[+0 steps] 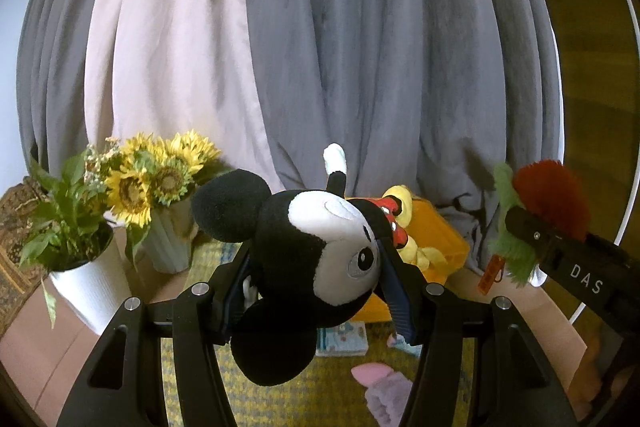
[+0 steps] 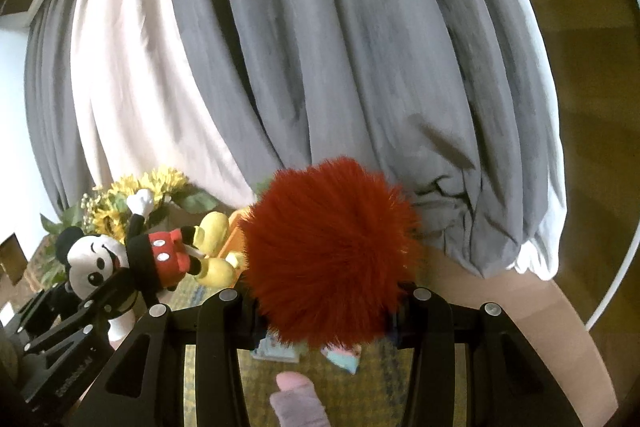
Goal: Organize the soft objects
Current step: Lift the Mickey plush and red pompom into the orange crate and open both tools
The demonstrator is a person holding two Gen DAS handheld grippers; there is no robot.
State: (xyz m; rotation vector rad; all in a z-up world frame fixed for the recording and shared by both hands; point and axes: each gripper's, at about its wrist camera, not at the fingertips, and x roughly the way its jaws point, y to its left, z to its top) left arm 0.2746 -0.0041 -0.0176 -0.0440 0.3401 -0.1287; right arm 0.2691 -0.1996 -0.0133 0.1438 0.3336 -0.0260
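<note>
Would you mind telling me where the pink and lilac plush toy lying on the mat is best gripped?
Probably across its lilac body, from above: the plush toy lies flat on the mat, and that part looks widest. Much of it is hidden, so judge again once it shows.

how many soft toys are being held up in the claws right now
2: the mouse plush in the left claw, the red furry toy in the right claw. Others lie below, partly hidden.

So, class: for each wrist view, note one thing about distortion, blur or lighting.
Left wrist view: the fisheye bows the grey pleated curtain outward, and the yellow sunflowers look softly blurred. Right wrist view: the fluffy red plush toy is soft-edged up close, and dark vignetting fills the corners.
</note>
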